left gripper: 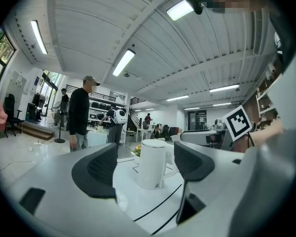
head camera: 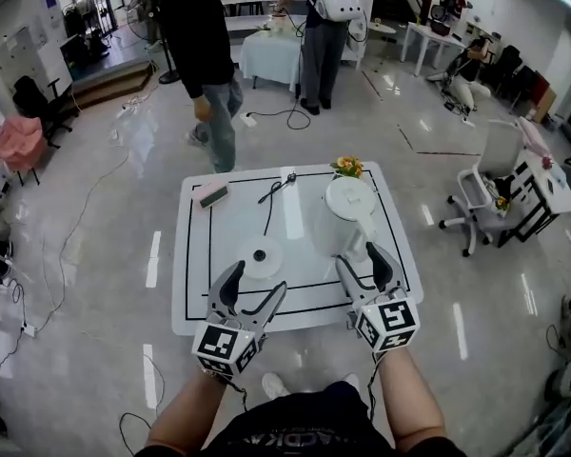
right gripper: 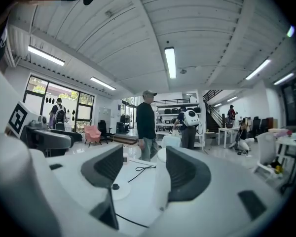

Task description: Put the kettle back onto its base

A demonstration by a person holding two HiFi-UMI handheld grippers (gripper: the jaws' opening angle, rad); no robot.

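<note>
A white kettle point(head camera: 350, 208) stands upright on the right half of the white table point(head camera: 200, 312). Its round white base point(head camera: 260, 255), with a dark centre stud, lies to its left, apart from it. My left gripper point(head camera: 257, 288) hovers open just on the near side of the base. My right gripper point(head camera: 360, 260) is open by the kettle's near side, close to the handle. In the left gripper view the kettle point(left gripper: 153, 164) shows between the open jaws of the left gripper point(left gripper: 145, 162), some way off. In the right gripper view the right gripper point(right gripper: 145, 174) is empty; the kettle point(right gripper: 160, 191) is half hidden behind one jaw, and the base point(right gripper: 116, 187) lies left.
A black power cord point(head camera: 271, 193) runs from the base to the table's far edge. A pink and green block point(head camera: 212, 195) lies far left, a small flower bunch point(head camera: 347, 167) at the far edge. Two people point(head camera: 205, 55) stand beyond the table. An office chair point(head camera: 481, 193) is at right.
</note>
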